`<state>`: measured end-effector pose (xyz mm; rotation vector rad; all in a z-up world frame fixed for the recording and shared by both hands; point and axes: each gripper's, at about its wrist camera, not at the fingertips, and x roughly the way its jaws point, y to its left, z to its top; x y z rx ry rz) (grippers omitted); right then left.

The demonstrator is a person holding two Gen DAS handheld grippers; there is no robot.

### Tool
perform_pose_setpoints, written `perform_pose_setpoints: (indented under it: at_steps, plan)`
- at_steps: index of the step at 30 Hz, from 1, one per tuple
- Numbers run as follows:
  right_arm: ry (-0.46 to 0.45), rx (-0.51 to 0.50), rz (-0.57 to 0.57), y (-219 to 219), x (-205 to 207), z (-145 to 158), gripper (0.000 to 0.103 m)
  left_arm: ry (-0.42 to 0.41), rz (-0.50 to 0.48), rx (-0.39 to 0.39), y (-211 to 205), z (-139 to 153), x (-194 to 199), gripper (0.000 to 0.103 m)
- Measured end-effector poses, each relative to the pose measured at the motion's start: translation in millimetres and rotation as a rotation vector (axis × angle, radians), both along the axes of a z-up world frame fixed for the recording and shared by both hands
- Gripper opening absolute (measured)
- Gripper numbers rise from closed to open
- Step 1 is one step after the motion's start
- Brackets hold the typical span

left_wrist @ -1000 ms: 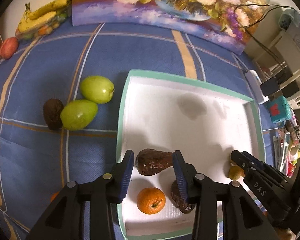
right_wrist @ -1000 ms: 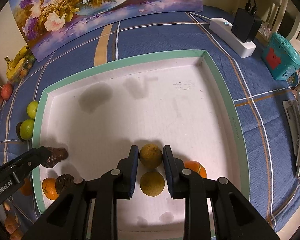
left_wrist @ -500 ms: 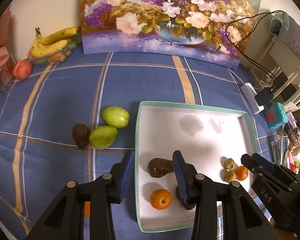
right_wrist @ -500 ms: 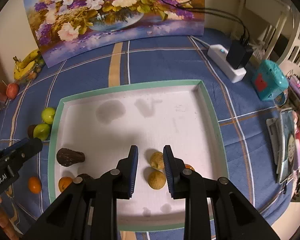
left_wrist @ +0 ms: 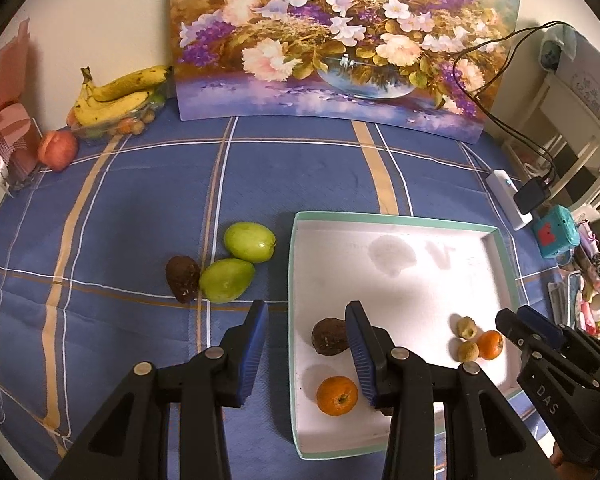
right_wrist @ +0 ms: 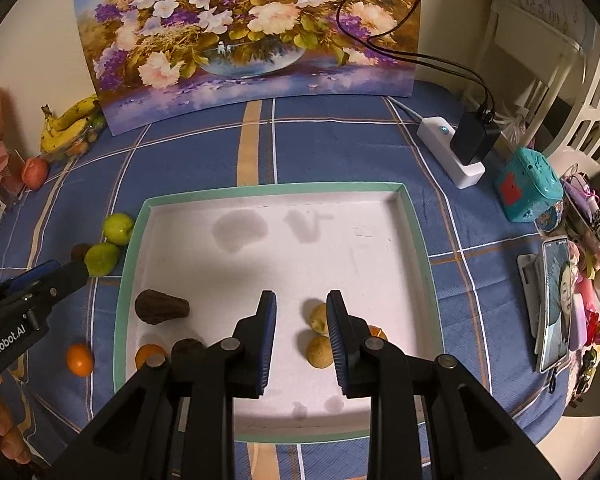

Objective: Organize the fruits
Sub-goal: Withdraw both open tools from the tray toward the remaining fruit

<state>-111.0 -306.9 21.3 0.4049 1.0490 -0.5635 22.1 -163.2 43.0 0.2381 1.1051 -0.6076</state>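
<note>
A white tray with a green rim (left_wrist: 400, 264) (right_wrist: 284, 216) lies on the blue tablecloth. In it are a dark brown fruit (left_wrist: 330, 336) (right_wrist: 160, 306), an orange (left_wrist: 337, 396), a second dark fruit (right_wrist: 187, 347), two small yellowish fruits (left_wrist: 467, 339) (right_wrist: 318, 334) and another orange (left_wrist: 490, 345). Two green fruits (left_wrist: 238, 262) (right_wrist: 110, 242) and a dark fruit (left_wrist: 183, 278) lie left of the tray; a loose orange (right_wrist: 79, 359) lies by its near left corner. My left gripper (left_wrist: 306, 344) is open and empty, high over the tray's left edge. My right gripper (right_wrist: 302, 338) is open and empty, high above the tray.
A flower painting (left_wrist: 332, 40) stands at the back. Bananas (left_wrist: 120, 94) and a red fruit (left_wrist: 58, 150) lie at the back left. A power strip with a black charger (right_wrist: 460, 148), a teal box (right_wrist: 528, 184) and a phone (right_wrist: 556, 304) are on the right.
Both grippers have risen and pulled back from the tray, both open and empty. The fruits have not moved.
</note>
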Motion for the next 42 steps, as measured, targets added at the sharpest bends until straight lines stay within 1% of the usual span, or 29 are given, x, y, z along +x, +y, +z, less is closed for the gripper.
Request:
perform_pose_setpoints:
  at_steps: [2,4,5,6,8,9,10,11,13,15,16,17,20,21,22,23,27,28,29,31,42]
  plan:
    - [0.000,0.000,0.002,0.1,0.2,0.1,0.026,0.001,0.004,0.006,0.4,-0.8,0.9,0.044]
    - [0.000,0.000,0.003,0.2,0.0,-0.2,0.026,-0.001,0.012,0.016,0.4,-1.9,1.7,0.050]
    - [0.000,0.000,0.002,0.3,0.0,-0.2,0.026,-0.002,0.017,0.021,1.0,-2.6,2.7,0.059]
    - [0.000,0.000,0.002,0.3,0.1,-0.3,0.026,-0.005,0.023,0.026,1.5,-3.1,3.3,0.062]
    - [0.001,0.001,0.003,0.4,0.4,-1.2,0.028,-0.005,0.033,0.037,2.7,-4.8,4.7,0.064]
    - [0.003,0.000,0.003,0.5,0.6,-1.9,0.033,-0.005,0.038,0.044,3.3,-5.9,5.3,0.069]
    - [0.004,-0.002,0.001,0.2,0.6,-2.7,0.047,-0.008,0.043,0.052,3.8,-7.0,6.0,0.072]
    - [0.004,-0.001,0.000,0.2,0.6,-3.4,0.057,-0.013,0.050,0.065,4.6,-8.3,7.0,0.076]
    - [0.005,0.000,0.000,-0.4,0.9,-4.4,0.061,-0.020,0.063,0.081,6.0,-9.9,8.2,0.081]
    - [0.014,-0.010,-0.001,-0.2,1.4,-5.4,0.067,-0.028,0.084,0.100,8.4,-11.7,10.5,0.092]
    - [0.020,-0.018,-0.001,0.0,1.6,-5.7,0.071,-0.030,0.090,0.104,9.2,-12.2,10.7,0.094]
    - [0.022,-0.021,0.000,0.0,1.7,-5.9,0.071,-0.032,0.098,0.109,10.5,-12.8,11.8,0.096]
    - [0.026,-0.025,-0.001,-0.7,1.3,-6.8,0.072,-0.039,0.113,0.123,13.6,-14.6,14.0,0.097]
    - [0.028,-0.026,-0.002,-0.9,1.3,-7.3,0.073,-0.044,0.118,0.129,14.4,-15.6,14.3,0.101]
    - [0.030,-0.027,-0.004,-1.2,1.2,-7.8,0.079,-0.048,0.122,0.134,14.9,-16.0,14.4,0.103]
    - [0.031,-0.029,-0.005,-1.3,1.1,-7.9,0.084,-0.058,0.127,0.141,15.8,-16.4,14.4,0.103]
    - [0.024,-0.034,-0.002,-0.9,0.0,-7.3,0.084,-0.077,0.131,0.161,16.8,-18.3,13.7,0.103]
    - [0.022,-0.036,-0.001,-0.8,0.0,-7.2,0.086,-0.080,0.131,0.163,17.0,-18.5,13.6,0.103]
    - [0.020,-0.036,-0.002,-0.4,0.0,-7.3,0.092,-0.083,0.132,0.166,17.3,-19.0,13.4,0.103]
    - [0.013,-0.038,-0.004,-0.5,-0.3,-6.9,0.097,-0.087,0.134,0.170,17.6,-19.1,13.0,0.103]
    - [-0.009,-0.063,-0.005,1.4,0.0,-5.2,0.097,-0.099,0.138,0.170,20.6,-16.8,13.7,0.103]
